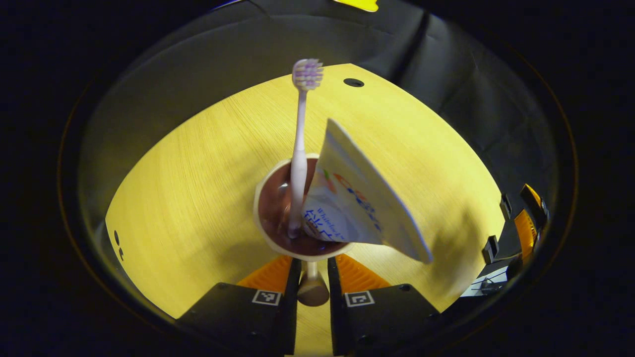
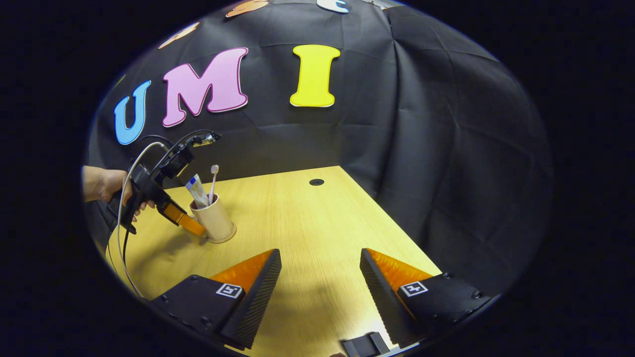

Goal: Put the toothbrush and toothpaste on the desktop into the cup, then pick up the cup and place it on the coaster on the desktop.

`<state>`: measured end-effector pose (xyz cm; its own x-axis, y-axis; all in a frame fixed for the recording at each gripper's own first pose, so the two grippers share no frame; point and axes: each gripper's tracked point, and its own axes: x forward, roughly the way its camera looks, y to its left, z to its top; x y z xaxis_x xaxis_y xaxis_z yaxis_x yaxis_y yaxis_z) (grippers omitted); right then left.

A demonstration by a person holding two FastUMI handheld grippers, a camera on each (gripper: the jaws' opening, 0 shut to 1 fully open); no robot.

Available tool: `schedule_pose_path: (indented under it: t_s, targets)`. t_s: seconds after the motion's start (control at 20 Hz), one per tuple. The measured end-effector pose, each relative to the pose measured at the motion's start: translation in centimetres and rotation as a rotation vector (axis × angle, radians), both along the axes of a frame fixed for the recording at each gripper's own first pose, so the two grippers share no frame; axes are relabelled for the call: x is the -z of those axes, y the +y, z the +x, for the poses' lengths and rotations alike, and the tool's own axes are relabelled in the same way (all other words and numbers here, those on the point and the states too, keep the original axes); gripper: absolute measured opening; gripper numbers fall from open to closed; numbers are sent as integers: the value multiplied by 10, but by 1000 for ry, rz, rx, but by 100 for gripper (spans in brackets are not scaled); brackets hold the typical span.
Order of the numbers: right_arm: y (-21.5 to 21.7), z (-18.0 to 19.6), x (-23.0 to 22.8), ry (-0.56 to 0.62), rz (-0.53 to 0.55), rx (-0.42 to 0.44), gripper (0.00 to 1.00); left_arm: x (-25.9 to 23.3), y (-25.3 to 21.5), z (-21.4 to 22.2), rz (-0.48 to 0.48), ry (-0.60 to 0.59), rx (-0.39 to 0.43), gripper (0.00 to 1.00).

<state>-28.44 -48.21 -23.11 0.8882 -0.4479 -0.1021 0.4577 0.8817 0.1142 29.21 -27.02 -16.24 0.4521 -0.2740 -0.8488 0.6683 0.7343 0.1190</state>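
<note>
Left gripper view looks down into the beige cup [image 1: 303,248], where the toothbrush [image 1: 299,163] stands near upright with its bristled head up, and just to its right the toothpaste tube [image 1: 357,198] leans out over the rim toward the right. Both items are already in the cup, so the loading part of the task looks finished and the step in hand is the pick-up. The left gripper [image 1: 312,287] has its two fingers drawn close on either side of the cup's handle, a small knob-like piece between them; I cannot tell whether both press on it.

In the right gripper view, a hand [image 2: 106,191] at the left edge of the desktop [image 2: 317,233] holds that left gripper against the near side of the cup, which stands on the wood toward the left edge, well short of the far edge with its cable hole [image 2: 316,182]. The right gripper [image 2: 320,277] hovers with its fingers wide apart and nothing between them, nearer the front edge.

No coaster can be made out. The next move probably calls for a firm squeeze on the handle, a level lift so the leaning tube stays in, then finding the coaster.
</note>
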Motion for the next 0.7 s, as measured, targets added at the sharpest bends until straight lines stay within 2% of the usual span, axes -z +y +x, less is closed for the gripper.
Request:
schedule_pose_path:
  t_s: [0.05,0.1,0.25,0.3,0.35,0.5,0.7]
  targets:
    - [2,-2,-2,-1,-4,-2,98,-5,0,-4,-12,-10,-3,35]
    - [4,-3,-2,-2,-7,-4,98,-11,-1,-8,-23,-19,-7,43]
    - [11,-8,-14,-17,-15,-7,98,-35,8,-20,-75,-71,-20,90]
    - [15,-10,-19,-21,-22,-10,98,-46,12,-28,-105,-98,-33,96]
    - [19,-12,-24,-20,-30,-13,98,-57,17,-39,-144,-123,-52,99]
    - [36,-18,-44,-18,-30,-28,98,-90,39,-75,-248,-204,-104,98]
    - [66,-32,-81,-54,-51,-48,98,-142,81,-122,-337,-355,-180,98]
